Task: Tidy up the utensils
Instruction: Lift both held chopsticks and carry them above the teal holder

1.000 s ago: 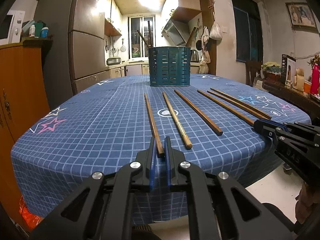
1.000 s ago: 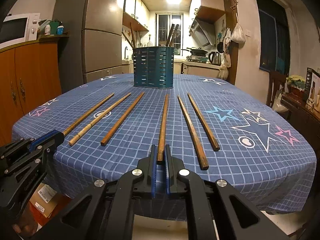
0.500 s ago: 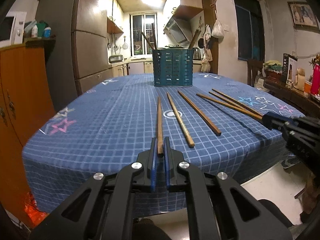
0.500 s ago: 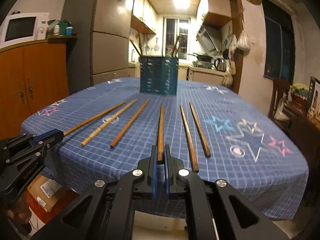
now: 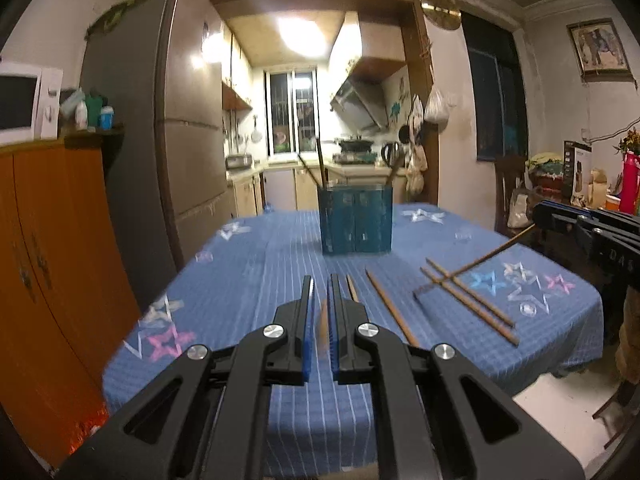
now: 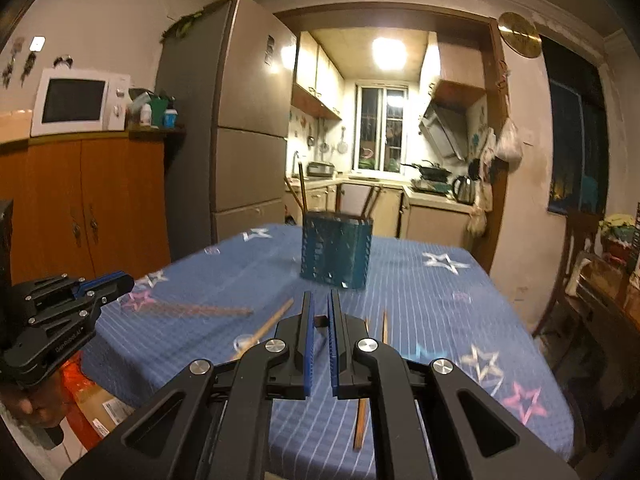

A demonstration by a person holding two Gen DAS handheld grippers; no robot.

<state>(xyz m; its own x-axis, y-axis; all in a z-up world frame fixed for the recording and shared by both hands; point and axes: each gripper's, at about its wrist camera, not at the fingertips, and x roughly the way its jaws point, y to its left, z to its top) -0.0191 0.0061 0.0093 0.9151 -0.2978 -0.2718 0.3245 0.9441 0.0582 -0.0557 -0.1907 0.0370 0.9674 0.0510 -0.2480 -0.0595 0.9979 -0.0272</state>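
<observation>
1. Both grippers have a wooden chopstick pinched off the blue grid tablecloth (image 5: pixel 256 280).
2. Left gripper (image 5: pixel 320 300) is clamped on a blurry brown stick (image 5: pixel 323 322).
3. Right gripper (image 6: pixel 320 316) is closed on another chopstick (image 5: pixel 496 249), slim and angled down.
4. The slotted teal utensil holder (image 5: pixel 355 219) stands mid-table, a few sticks poking out.
5. Other chopsticks (image 5: pixel 472 300) lie flat nearby.

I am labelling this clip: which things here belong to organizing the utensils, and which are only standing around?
Job: left tool, shut on one chopstick; right tool, shut on another chopstick; loose chopsticks; blue holder.
Lying about: microwave; fridge; kettle; red flask.
</observation>
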